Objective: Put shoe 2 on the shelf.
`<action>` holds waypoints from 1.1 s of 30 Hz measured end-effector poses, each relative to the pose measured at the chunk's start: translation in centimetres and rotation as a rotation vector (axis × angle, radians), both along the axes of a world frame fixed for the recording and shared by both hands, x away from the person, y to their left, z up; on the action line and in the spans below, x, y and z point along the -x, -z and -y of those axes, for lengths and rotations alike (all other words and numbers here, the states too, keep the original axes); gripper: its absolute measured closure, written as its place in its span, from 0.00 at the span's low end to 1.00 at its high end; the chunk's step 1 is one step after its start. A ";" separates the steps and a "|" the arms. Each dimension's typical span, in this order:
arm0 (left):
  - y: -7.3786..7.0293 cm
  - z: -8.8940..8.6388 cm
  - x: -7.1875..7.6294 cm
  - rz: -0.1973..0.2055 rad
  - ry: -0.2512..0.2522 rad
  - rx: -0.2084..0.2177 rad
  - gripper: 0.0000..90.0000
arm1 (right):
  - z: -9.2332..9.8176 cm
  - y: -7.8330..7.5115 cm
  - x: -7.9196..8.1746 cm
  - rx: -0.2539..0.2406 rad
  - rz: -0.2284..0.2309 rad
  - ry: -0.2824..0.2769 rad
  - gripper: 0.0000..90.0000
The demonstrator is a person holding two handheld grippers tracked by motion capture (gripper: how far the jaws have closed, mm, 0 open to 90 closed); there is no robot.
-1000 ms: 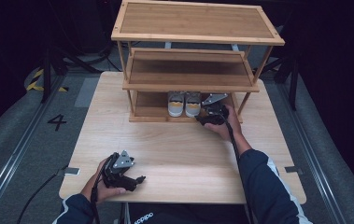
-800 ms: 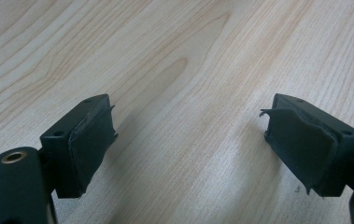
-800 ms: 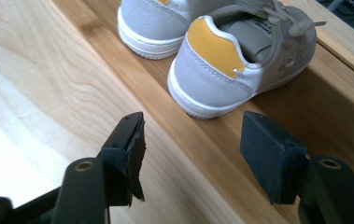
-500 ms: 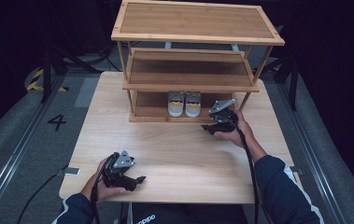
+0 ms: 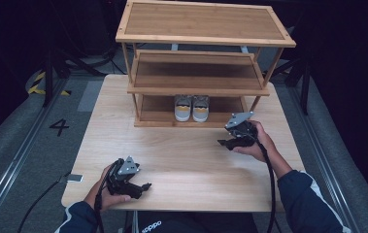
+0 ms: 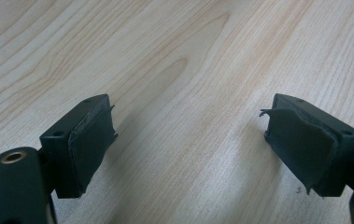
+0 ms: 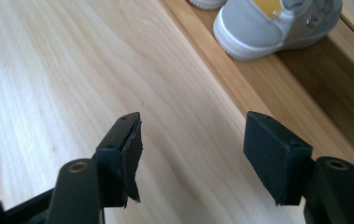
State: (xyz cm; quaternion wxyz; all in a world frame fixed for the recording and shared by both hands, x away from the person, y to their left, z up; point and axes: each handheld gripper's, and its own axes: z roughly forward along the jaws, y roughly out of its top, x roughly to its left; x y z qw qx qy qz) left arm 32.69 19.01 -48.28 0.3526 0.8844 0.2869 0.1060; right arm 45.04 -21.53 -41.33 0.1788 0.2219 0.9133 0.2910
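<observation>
While the right gripper [image 5: 226, 142] hangs over the table [image 5: 191, 160] just in front of the wooden rack [image 5: 206, 39], we see its jaws apart with nothing between them; they have just been opening, and only bare wood lies in the gap in the right gripper view [image 7: 191, 154]. We hold it in the right hand [image 5: 257, 143], near the rack's right front leg.

The pair of grey shoes [image 5: 192, 108] stands on the rack's bottom shelf [image 5: 157, 109], side by side and touching or nearly so, heels toward us. In the right gripper view one grey shoe [image 7: 268, 23] with a white sole and a yellow patch sits on that shelf, ahead of the jaws and apart from them. The high view is too coarse for us to tell whether the shoes sit quite square to the shelf's edge.

Our left gripper [image 5: 145, 186] rests near the table's near edge, well apart from the rack, in the left hand [image 5: 105, 191]. Its jaws are spread wide over bare tabletop in the left gripper view [image 6: 188, 154], holding nothing.
</observation>
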 end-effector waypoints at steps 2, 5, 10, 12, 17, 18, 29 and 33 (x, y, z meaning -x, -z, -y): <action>0.0 0.0 0.0 0.001 -0.002 0.000 0.17 | 0.5 0.1 0.6 0.002 0.002 -0.007 0.41; 0.0 0.0 0.1 0.000 -0.004 0.001 0.17 | 1.1 0.3 1.4 0.011 -0.003 -0.018 0.39; 0.0 0.0 0.0 0.000 -0.004 0.001 0.17 | 2.5 0.3 3.0 0.011 0.019 -0.013 0.38; 0.0 0.0 0.0 -0.001 0.000 0.000 0.17 | 2.9 0.3 3.4 0.002 0.027 -0.006 0.36; 0.0 0.0 0.0 -0.004 0.000 0.000 0.17 | 3.5 0.6 4.5 -0.007 0.022 -0.009 0.35; 0.0 0.0 0.0 -0.004 0.001 -0.001 0.17 | 3.7 0.7 4.8 -0.009 0.024 -0.010 0.35; 0.0 0.0 0.0 -0.004 0.001 0.000 0.17 | 6.8 2.1 6.9 -0.048 0.017 0.008 0.32; 0.0 0.0 0.0 -0.004 0.002 -0.001 0.17 | 8.9 3.1 7.7 -0.068 0.008 0.035 0.32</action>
